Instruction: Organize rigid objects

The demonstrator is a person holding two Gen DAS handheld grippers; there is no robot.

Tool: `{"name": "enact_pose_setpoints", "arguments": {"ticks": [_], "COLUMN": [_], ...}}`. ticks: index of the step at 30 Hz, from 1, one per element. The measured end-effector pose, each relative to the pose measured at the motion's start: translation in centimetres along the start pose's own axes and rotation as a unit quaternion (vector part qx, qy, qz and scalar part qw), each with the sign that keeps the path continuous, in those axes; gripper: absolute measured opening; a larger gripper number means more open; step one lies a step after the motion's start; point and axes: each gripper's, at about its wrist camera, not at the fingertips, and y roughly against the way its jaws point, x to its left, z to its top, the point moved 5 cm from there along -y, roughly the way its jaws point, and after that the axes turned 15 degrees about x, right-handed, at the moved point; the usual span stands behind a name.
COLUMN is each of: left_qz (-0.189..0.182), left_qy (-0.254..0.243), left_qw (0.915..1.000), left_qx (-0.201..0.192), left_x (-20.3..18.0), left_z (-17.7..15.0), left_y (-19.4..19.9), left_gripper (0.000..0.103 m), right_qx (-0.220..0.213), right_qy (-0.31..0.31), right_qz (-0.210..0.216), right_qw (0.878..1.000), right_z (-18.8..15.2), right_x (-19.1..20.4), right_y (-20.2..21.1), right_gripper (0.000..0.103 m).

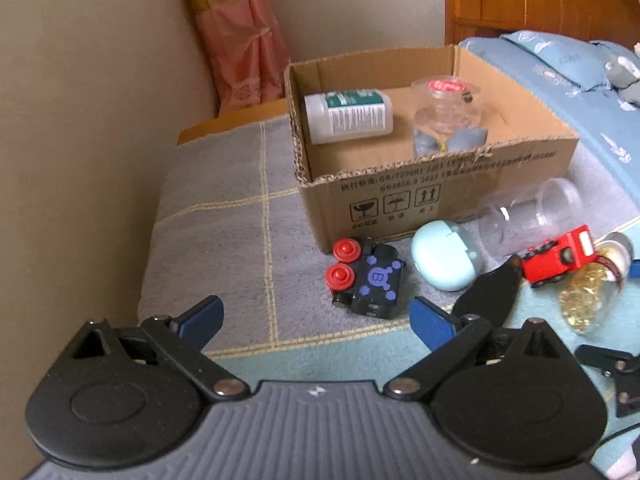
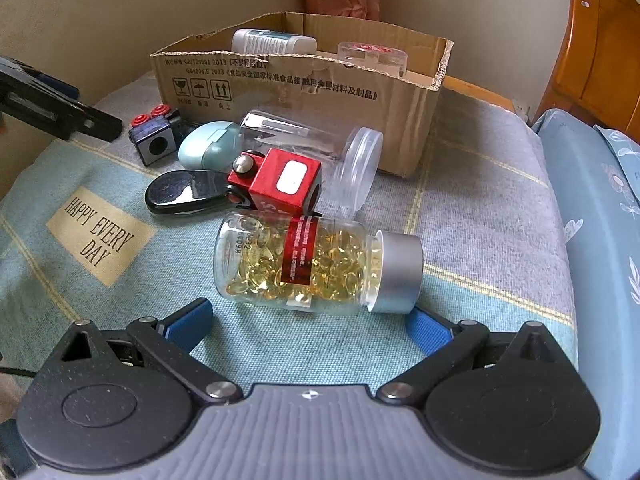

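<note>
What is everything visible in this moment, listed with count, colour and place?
cardboard box: 1, brown, on blanket
white bottle: 1, lying in box
clear jar: 1, red label, in box
black toy block: 1, red knobs, before box
oval case: 1, pale teal
empty clear jar: 1, on its side
red toy car: 1
black glossy object: 1
capsule bottle: 1, yellow, silver cap
left gripper: jaws open
right gripper: jaws open
</note>
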Motion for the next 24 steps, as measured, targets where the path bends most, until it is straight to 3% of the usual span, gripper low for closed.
{"name": "enact_pose_setpoints", "arguments": {"ticks": [4,8,11,24], "left_qz": [-0.025,-0.074,-0.067,-0.088], "left_qy": [0.006,0.029,0.034,-0.004], "left_qw": [0.9995,0.9968,0.9971,0.9958], "left_qx": [-0.018,0.002,0.015,-0.025], "left_x": [-0.3,-1.1,-1.4,-1.2], "left_z": [-0.3,-0.4,-0.4,1.0], "left_y": [-0.7,-3.8,-5.8,-6.7], "left_gripper": [0.099,0.099,0.101,0.1], "right_qx": [-0.002,-0.007,-0.01,-0.022], "right_qy": [0.0,-0.001,-0.006,-0.019], "right_qz": [0.0,0.0,-0.003,-0.008], "right_qw": [1.0,1.0,1.0,1.0], "right_z": [0.0,-0.3,-0.4,-0.5], "right_x": [0.0,-0.2,-0.1,0.0], "right_y": [0.1,0.2,0.2,0.2], "right_gripper": [0.103,0.103,0.103,0.103]}}
